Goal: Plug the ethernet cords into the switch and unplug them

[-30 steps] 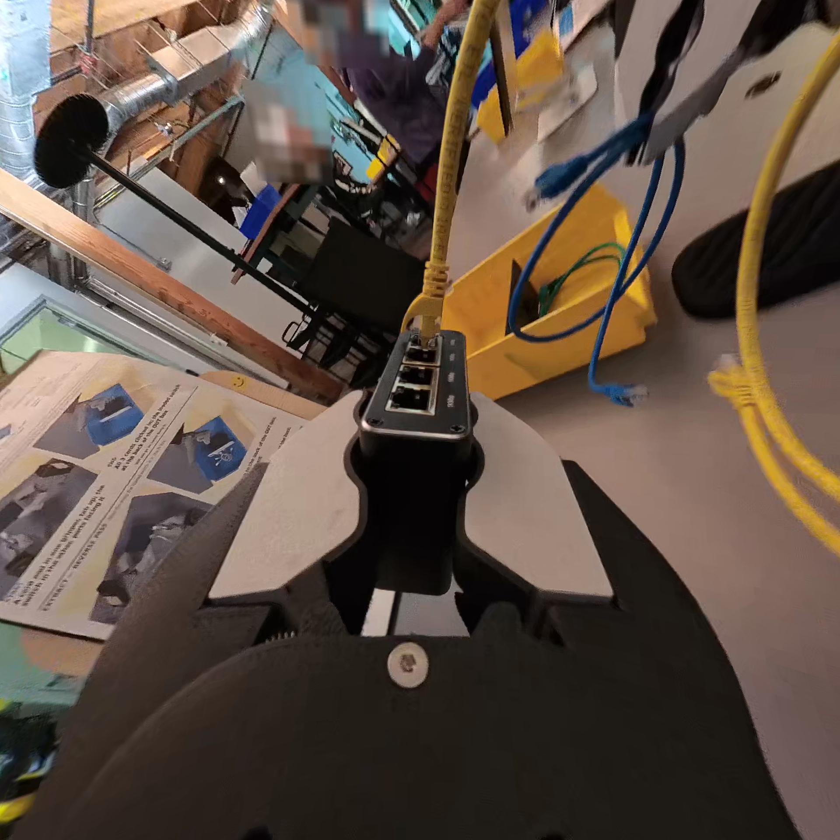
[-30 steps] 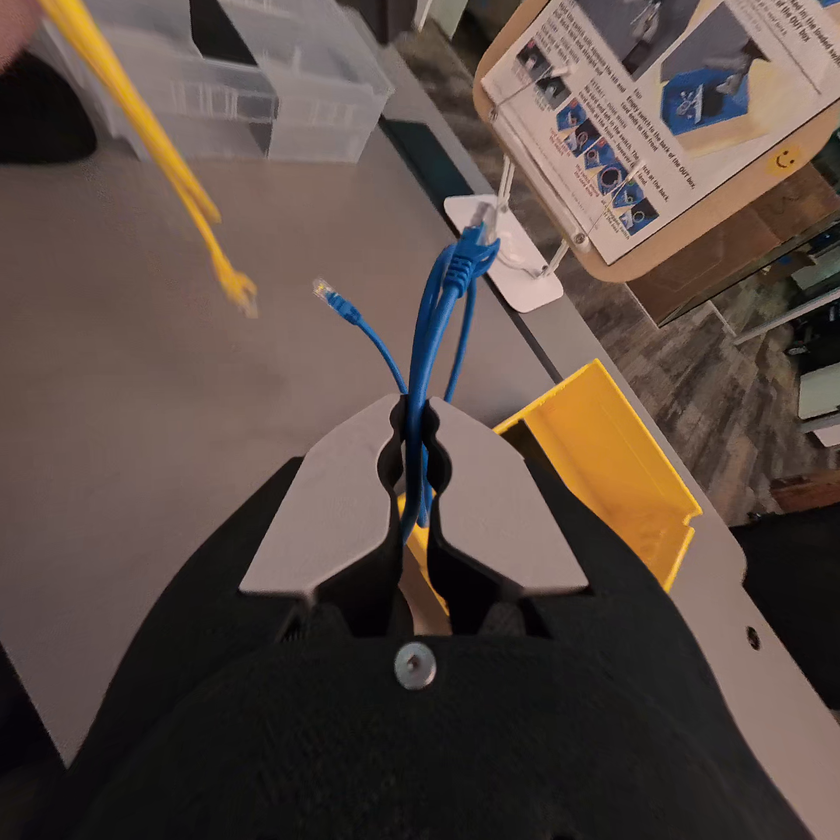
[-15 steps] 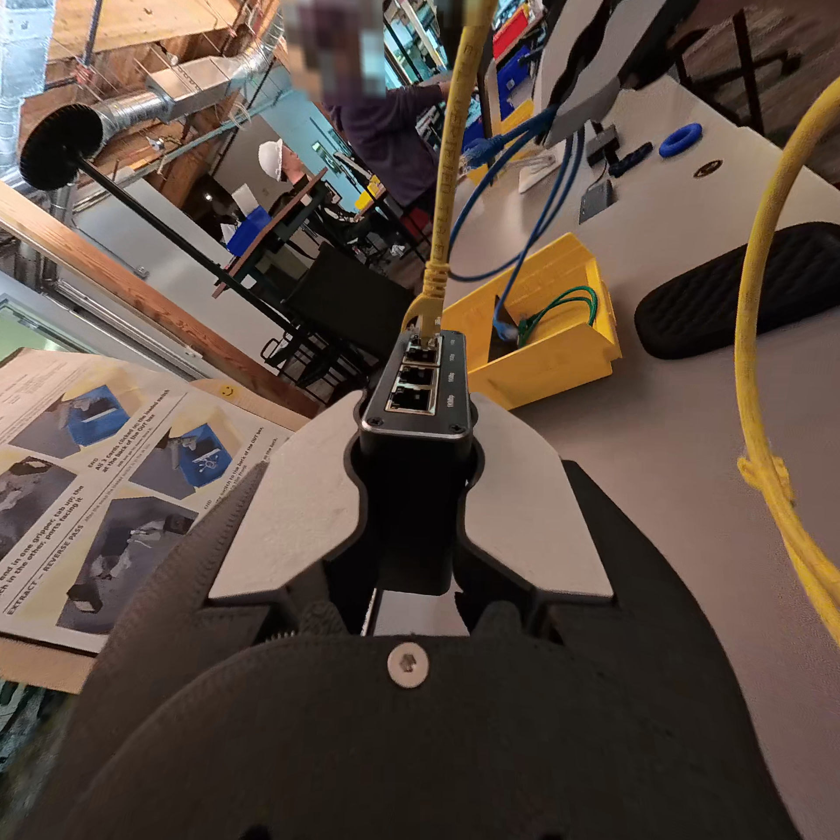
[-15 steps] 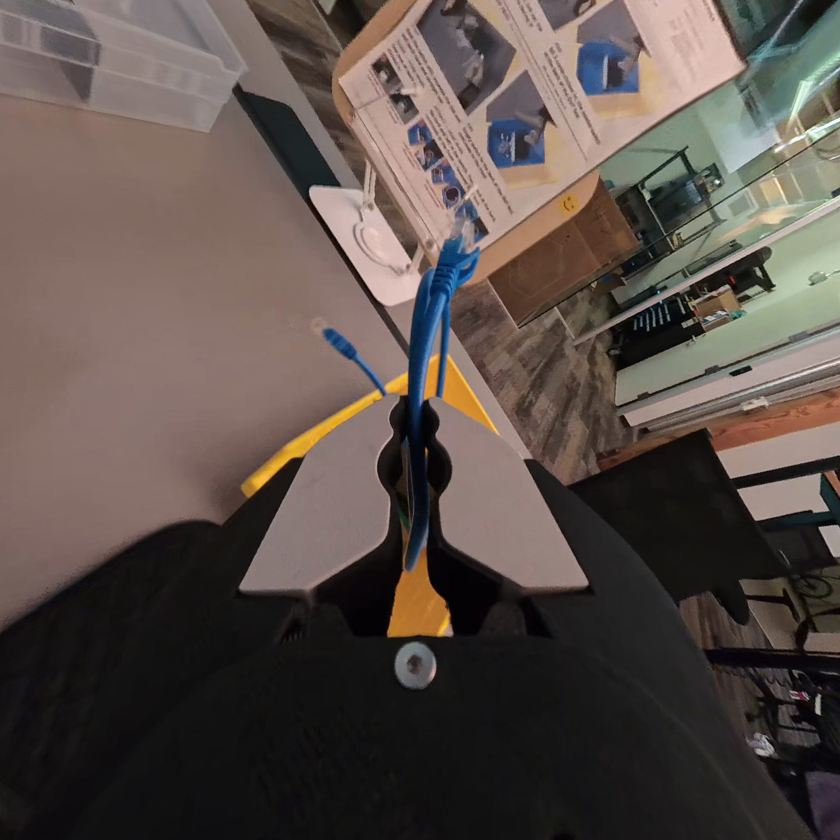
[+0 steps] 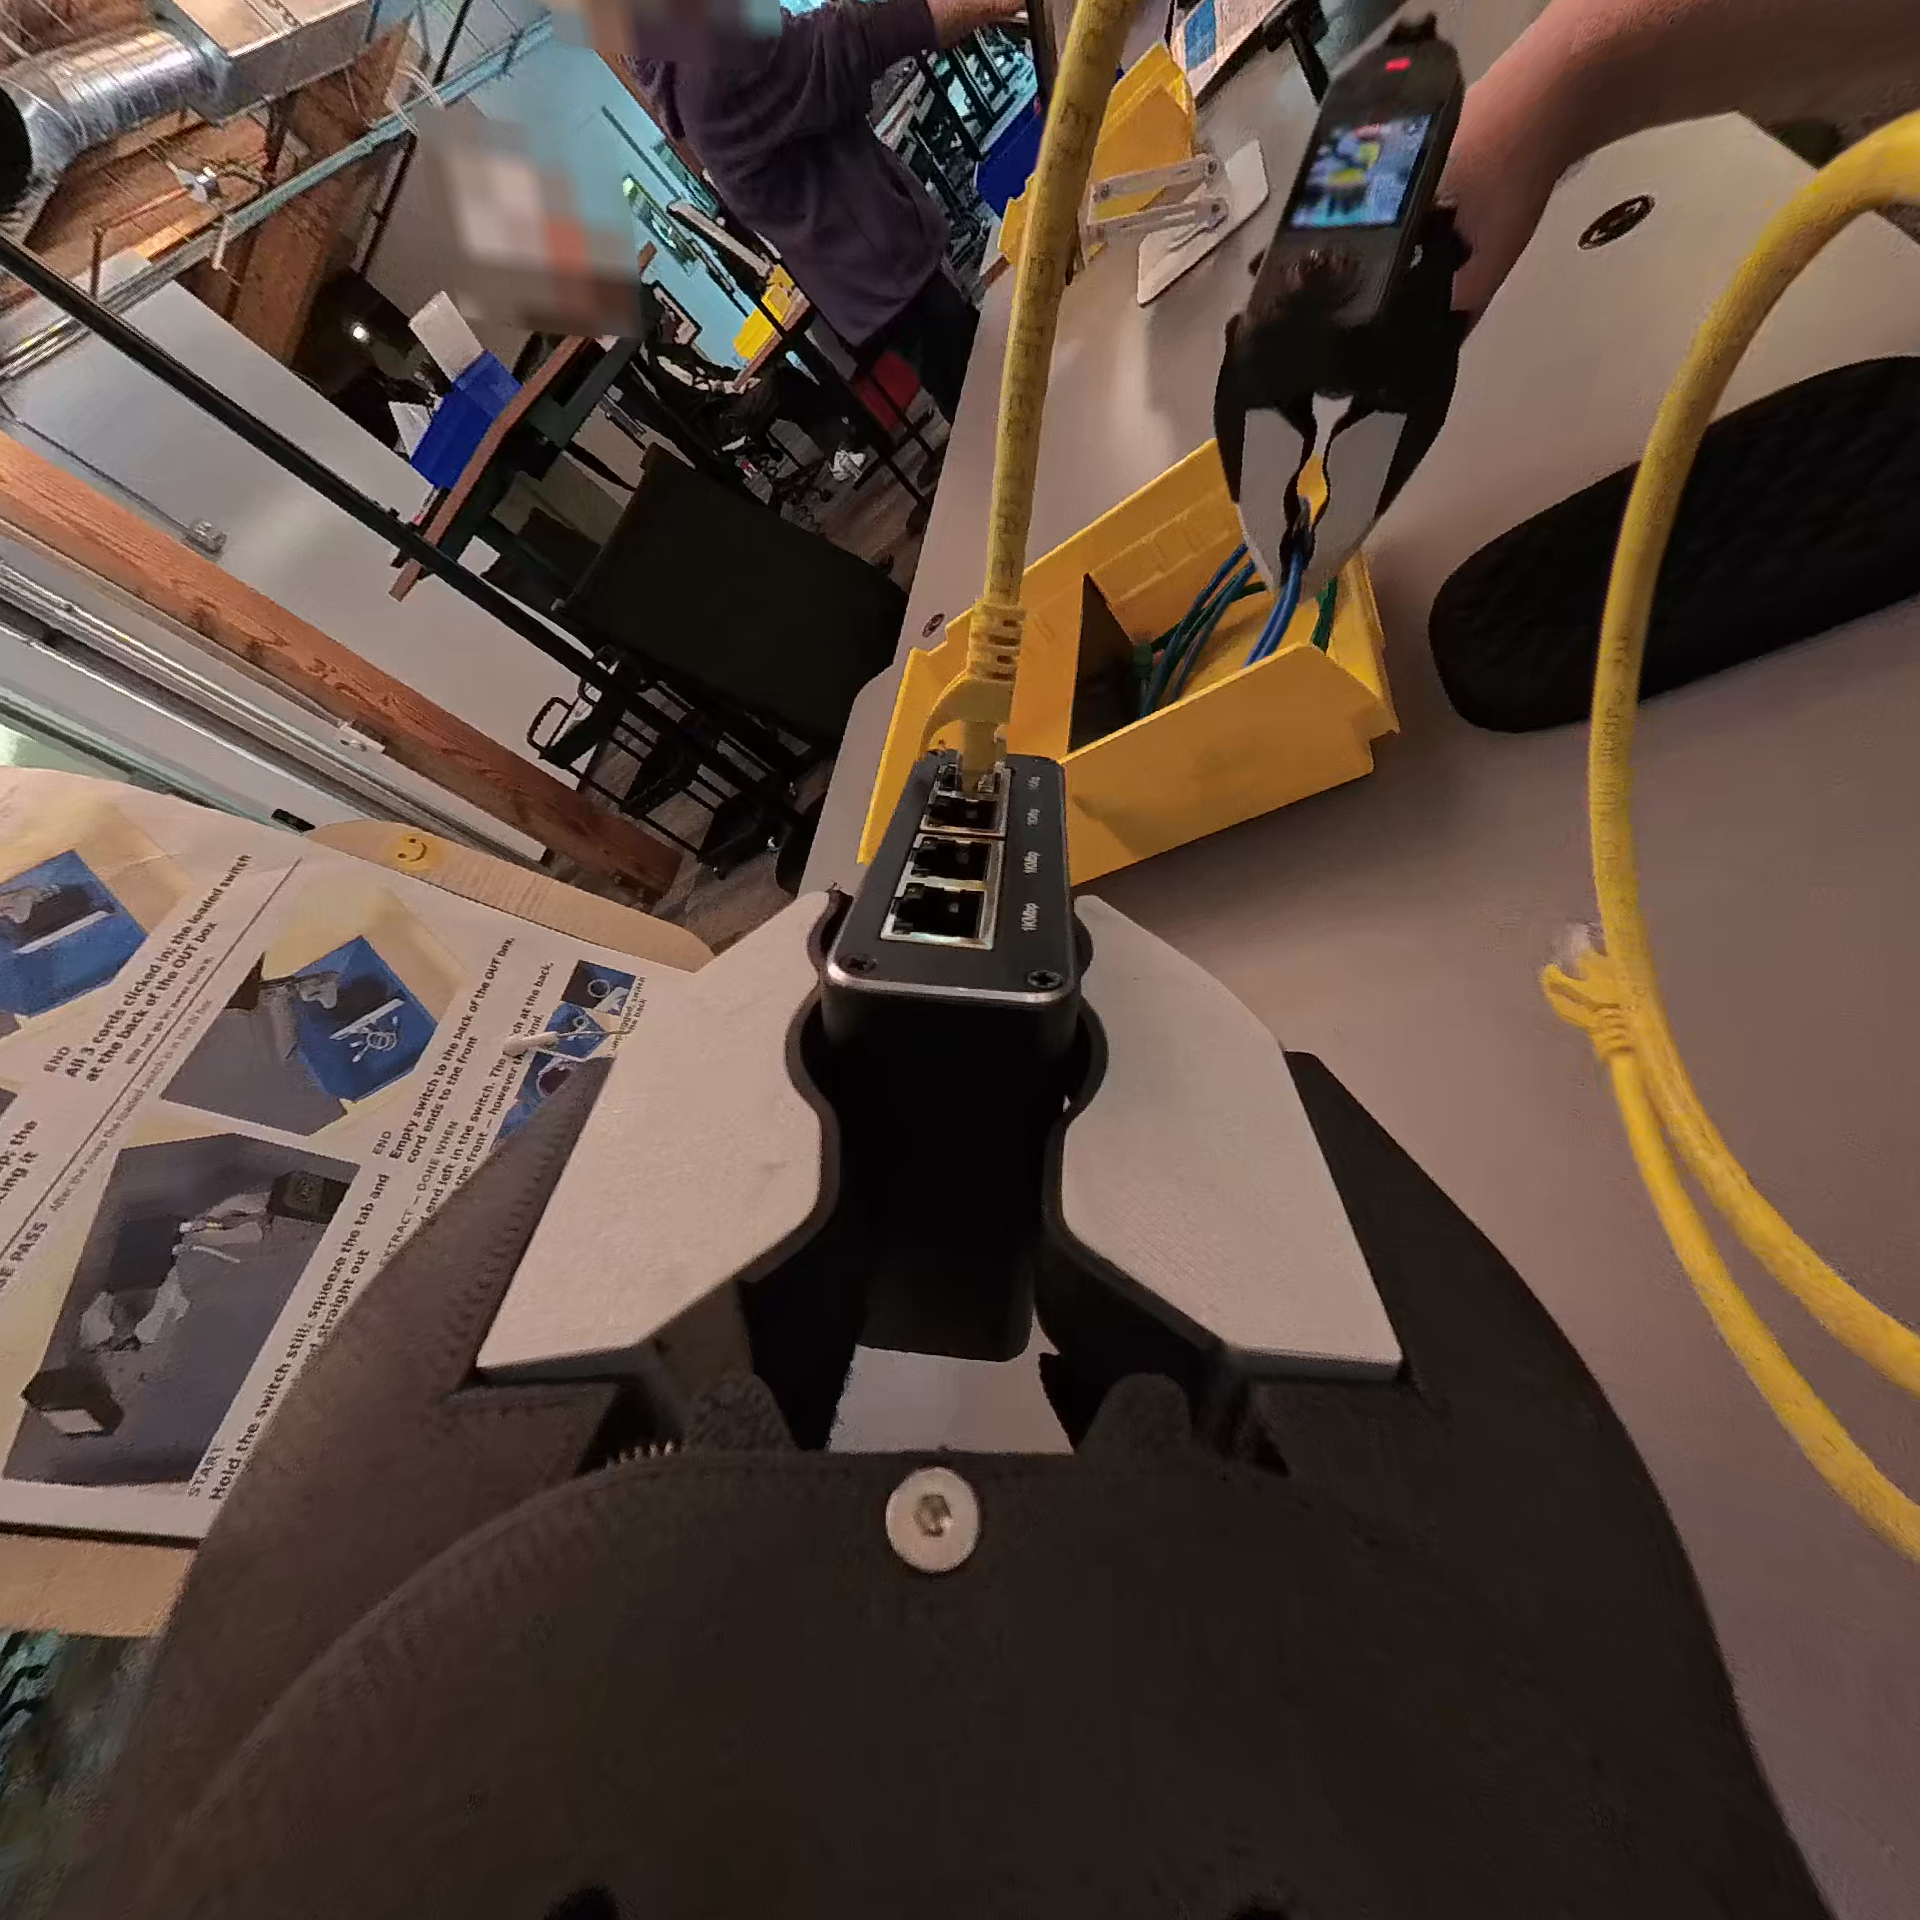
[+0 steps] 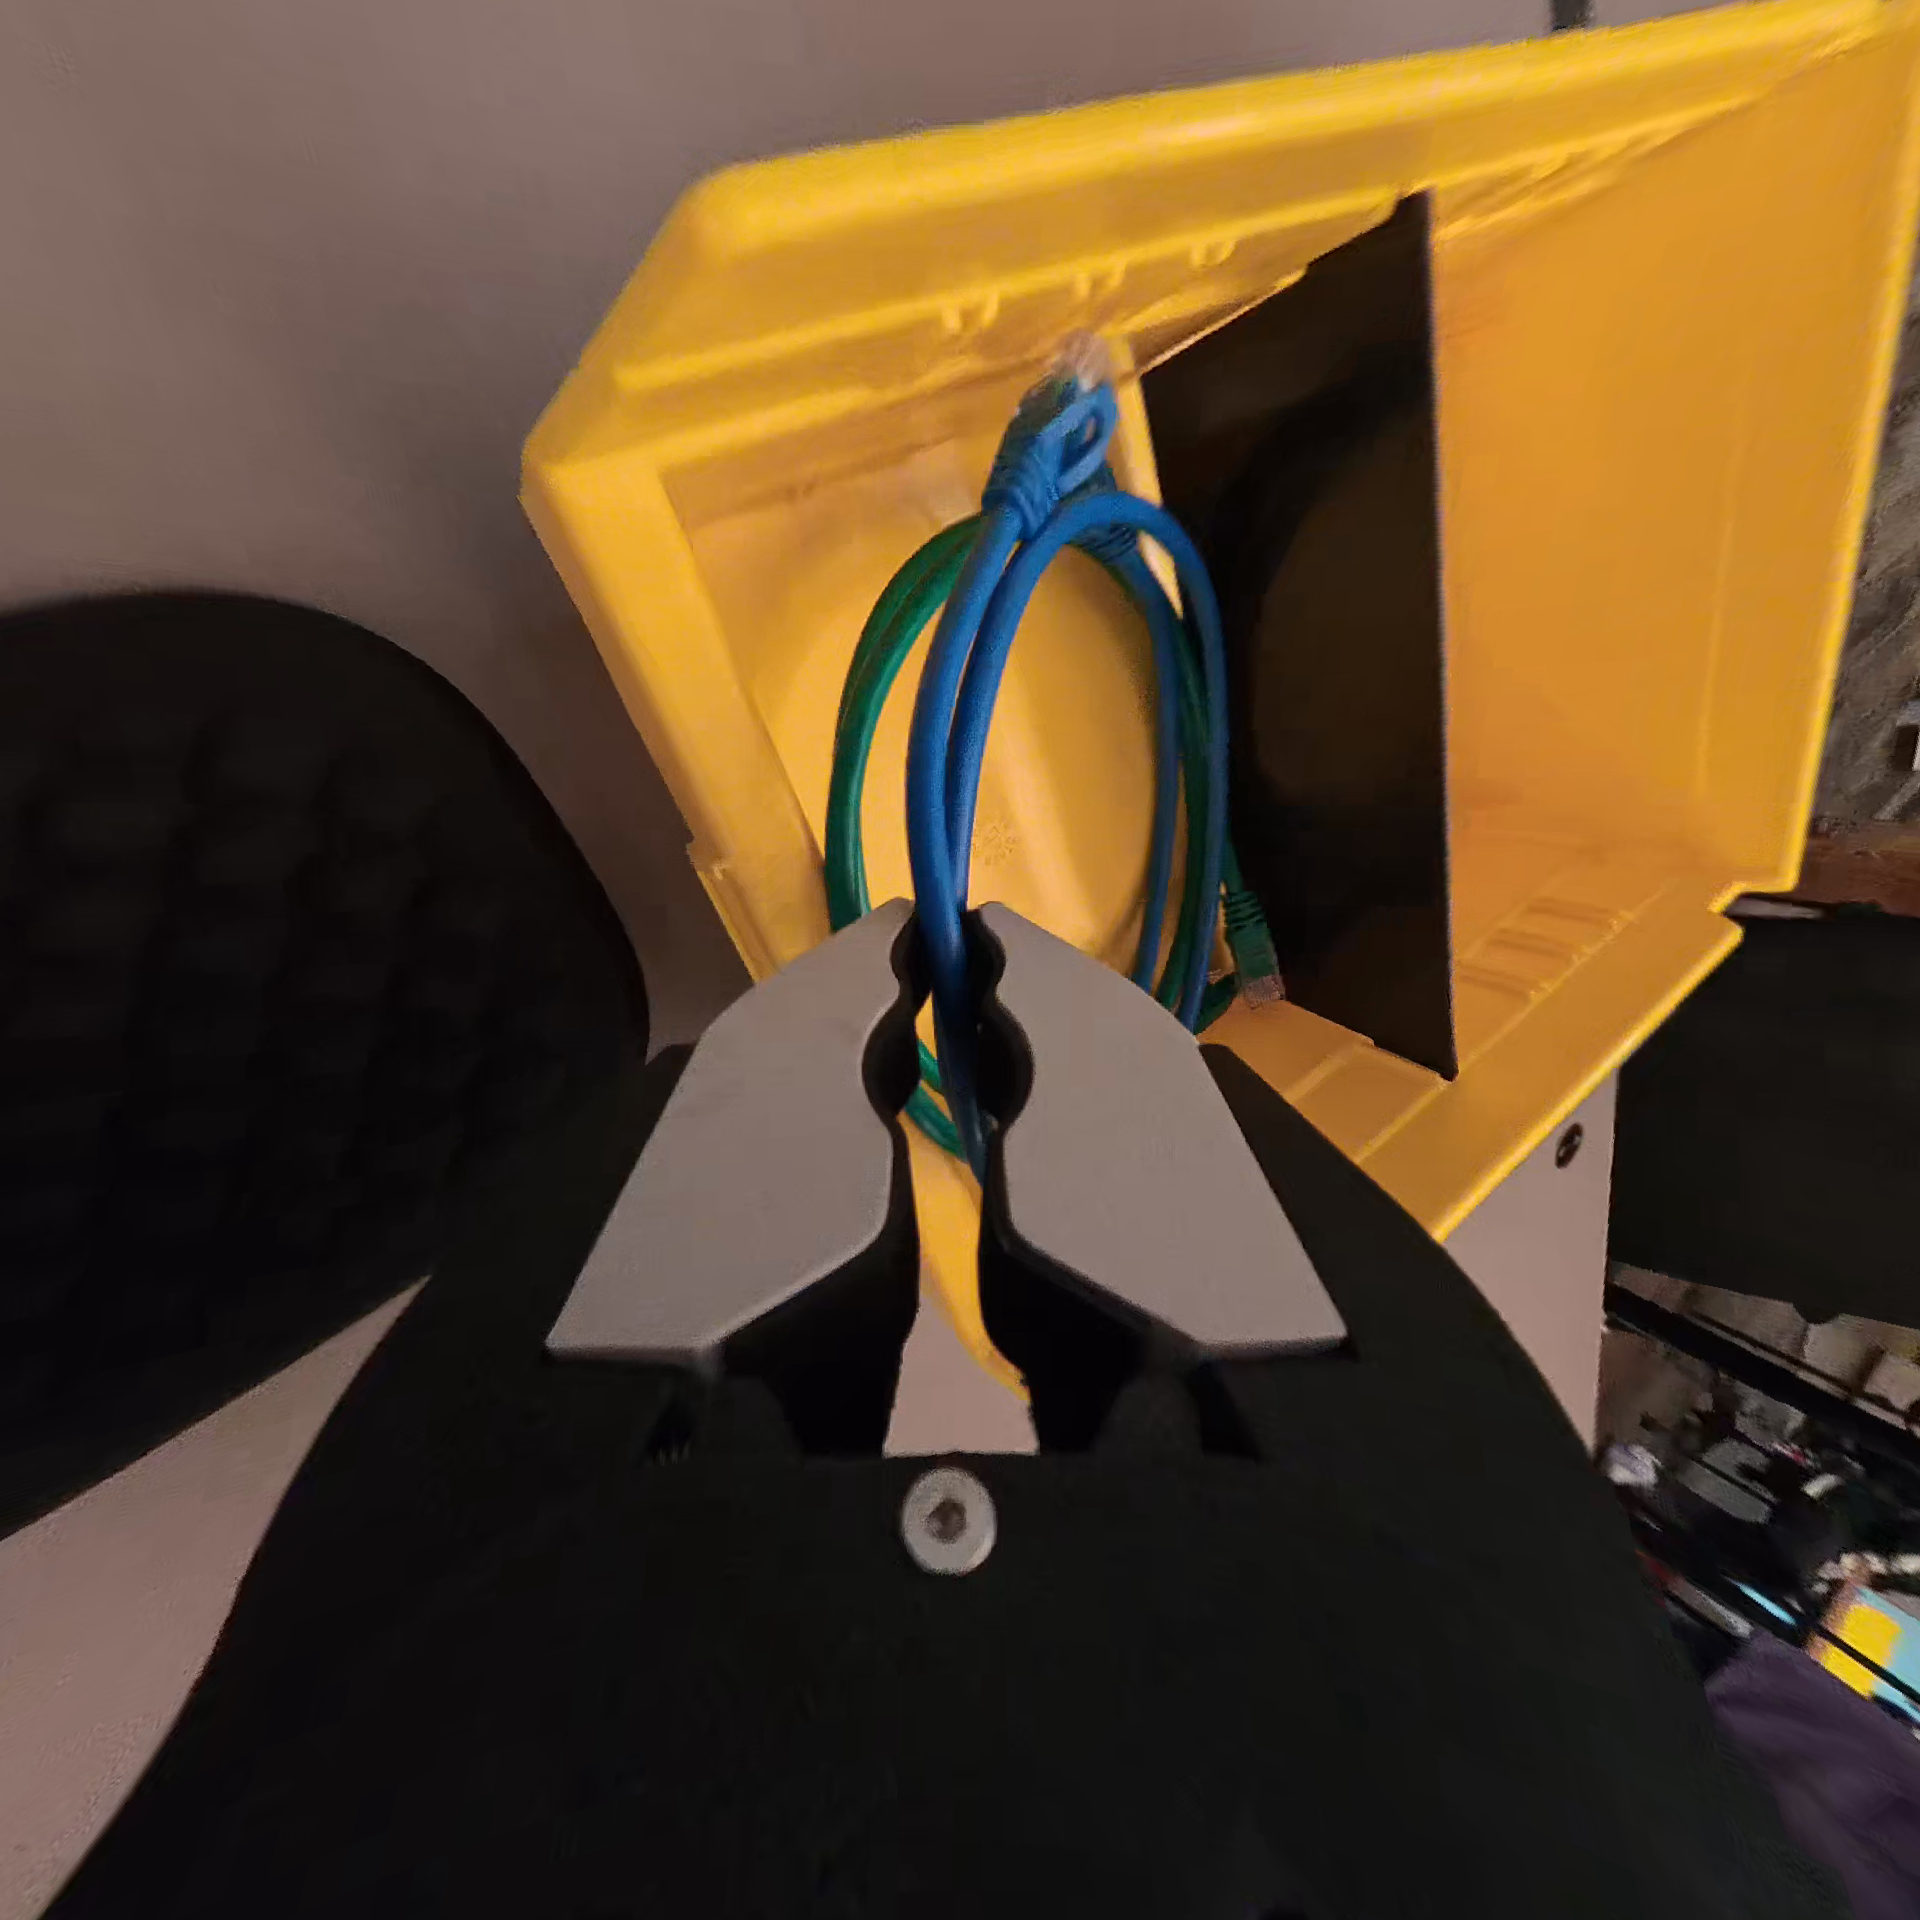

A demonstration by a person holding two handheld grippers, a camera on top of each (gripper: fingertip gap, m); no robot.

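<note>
Left tongs [image 5: 951,997] grip the switch [image 5: 951,935]; right tongs [image 6: 945,935] pinch the blue cord [image 6: 940,790] over the yellow bin [image 6: 1039,187]. Release low, inside.

blue cord [image 6: 940,727] lowered into yellow bin [image 6: 1558,540], right gripper [image 6: 948,914] now over it

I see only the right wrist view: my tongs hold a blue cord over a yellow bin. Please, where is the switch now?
Observer: The left tongs are shut on the black switch, with its ports facing away from them.
Operator: Is any cord in it already?
Observer: Yes, a yellow cord sits in the farthest port. The two nearer ports are empty.
Operator: Where are my tongs, seen from there?
Observer: The right tongs point down into the yellow bin, beyond the switch and to its right, shut on the blue cord.
</note>
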